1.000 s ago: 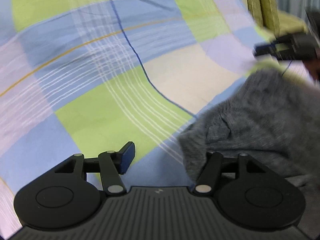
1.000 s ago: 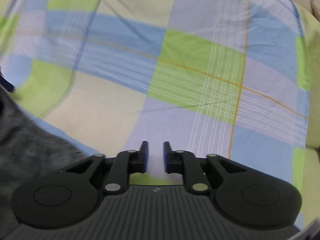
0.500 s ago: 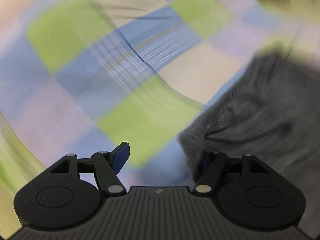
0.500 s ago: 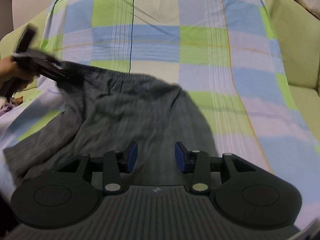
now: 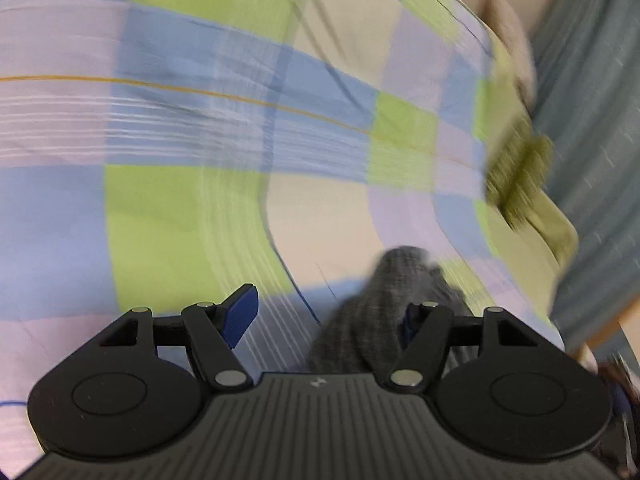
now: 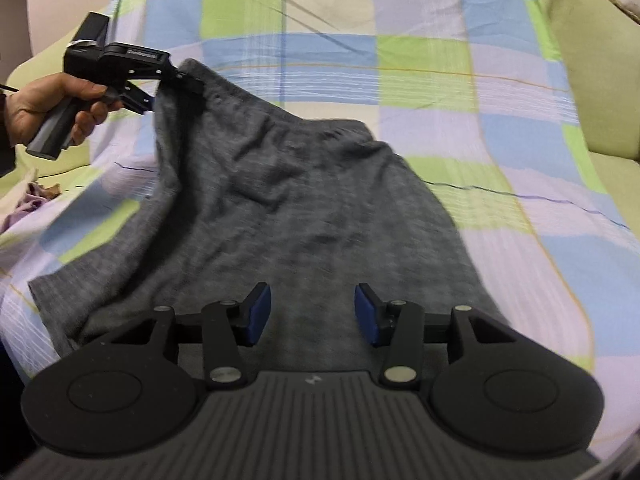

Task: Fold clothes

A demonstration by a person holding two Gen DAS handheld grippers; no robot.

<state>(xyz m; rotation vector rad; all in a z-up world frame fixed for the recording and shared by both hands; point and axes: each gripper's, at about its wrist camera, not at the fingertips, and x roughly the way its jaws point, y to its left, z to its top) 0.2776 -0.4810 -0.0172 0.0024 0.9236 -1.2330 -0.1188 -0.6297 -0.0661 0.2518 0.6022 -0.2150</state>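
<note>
Grey shorts (image 6: 288, 200) lie on the checked bedsheet (image 6: 420, 60) covering a green sofa (image 6: 600, 80). In the right wrist view their elasticated waistband runs across the far side, from upper left down to the right, and the leg hems point towards the camera; the long axis runs roughly from far to near. The left waistband corner is raised off the sheet, so the fabric drapes down from it in folds; the right part lies flat.

At far left of that view a person's hand (image 6: 48, 108) grips the handle of the left gripper (image 6: 182, 80). Its tip meets the raised waistband corner. In the left wrist view, which is motion-blurred, the left gripper (image 5: 324, 316) has its blue pads standing wide; the left pad (image 5: 240, 316) is clear of cloth, while grey fabric (image 5: 384, 304) bunches over and against the right finger. Whether the pads press on the cloth cannot be determined, though the corner hangs from this gripper.

The right gripper (image 6: 312, 314) hovers over the near middle of the shorts, pointing down along them. Its jaws are opening, with a moderate gap between the blue pads (image 6: 258, 312). Nothing sits between them; the fabric lies below.

At the left edge, a lilac garment (image 6: 28, 204) lies crumpled on the sofa.
</note>
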